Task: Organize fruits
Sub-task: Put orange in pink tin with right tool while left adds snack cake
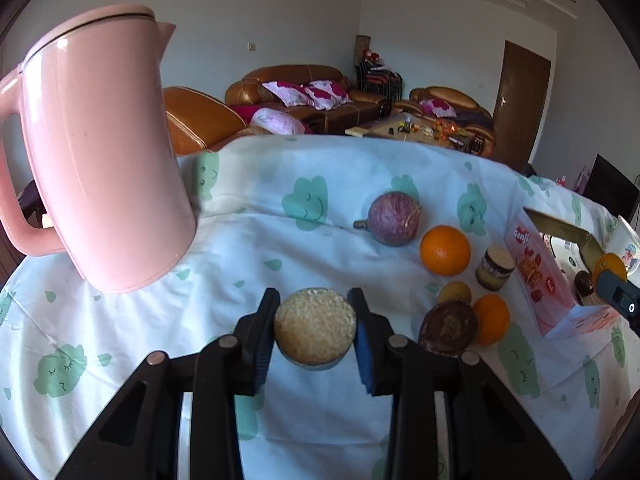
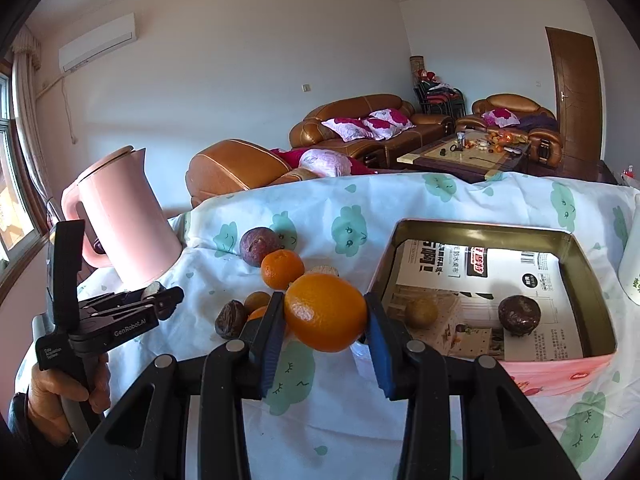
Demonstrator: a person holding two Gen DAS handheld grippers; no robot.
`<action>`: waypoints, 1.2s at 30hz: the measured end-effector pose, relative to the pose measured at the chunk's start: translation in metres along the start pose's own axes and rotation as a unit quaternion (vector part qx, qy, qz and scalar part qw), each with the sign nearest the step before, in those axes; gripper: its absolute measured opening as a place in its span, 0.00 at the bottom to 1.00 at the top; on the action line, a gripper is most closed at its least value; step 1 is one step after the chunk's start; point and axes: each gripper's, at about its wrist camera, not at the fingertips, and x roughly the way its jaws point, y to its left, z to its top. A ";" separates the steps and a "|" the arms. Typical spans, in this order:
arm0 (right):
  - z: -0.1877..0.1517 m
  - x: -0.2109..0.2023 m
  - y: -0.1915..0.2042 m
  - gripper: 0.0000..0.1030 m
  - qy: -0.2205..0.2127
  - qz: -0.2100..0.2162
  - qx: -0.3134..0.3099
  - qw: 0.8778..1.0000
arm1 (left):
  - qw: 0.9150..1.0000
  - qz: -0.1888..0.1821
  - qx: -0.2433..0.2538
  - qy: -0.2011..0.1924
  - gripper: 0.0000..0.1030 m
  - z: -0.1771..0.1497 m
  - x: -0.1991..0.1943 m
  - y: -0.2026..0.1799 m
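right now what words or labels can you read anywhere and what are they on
"GenRobot.AI" on the side of the left claw.
"Genji" on the pink box; the red lettering below it is too distorted to read.
Chinese print on the paper lining the box: too small and skewed to read.
Small white label on the left claw's handle: too small to read.

The kettle (image 2: 120, 216) stands at the table's (image 2: 360, 208) far left corner, the tin (image 2: 592, 280) near its right edge with two fruits (image 2: 519, 315) inside; loose fruits (image 2: 282, 269) lie between them, mid-table
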 end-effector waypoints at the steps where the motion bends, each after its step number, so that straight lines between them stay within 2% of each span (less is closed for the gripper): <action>1: 0.001 -0.001 -0.002 0.40 -0.004 -0.003 0.000 1.000 | 1.000 0.000 -0.001 -0.016 0.35 0.001 -0.005 -0.001; 5: 0.005 -0.004 -0.011 0.40 -0.014 -0.017 0.001 1.000 | 0.999 0.001 0.001 -0.053 0.35 0.001 -0.016 -0.008; 10: 0.009 -0.005 -0.022 0.40 -0.024 -0.068 -0.020 0.997 | 0.997 -0.002 -0.005 -0.076 0.35 0.002 -0.024 -0.016; 15: 0.013 -0.005 -0.046 0.40 -0.019 -0.083 -0.007 0.996 | 0.997 -0.017 0.008 -0.074 0.35 -0.002 -0.026 -0.040; 26: 0.018 -0.008 -0.099 0.40 -0.006 -0.072 0.019 0.997 | 0.993 -0.068 0.053 -0.074 0.35 0.001 -0.028 -0.128; 36: 0.027 -0.014 -0.143 0.40 -0.010 -0.108 0.020 0.994 | 0.989 -0.102 0.082 -0.068 0.35 0.010 -0.015 -0.198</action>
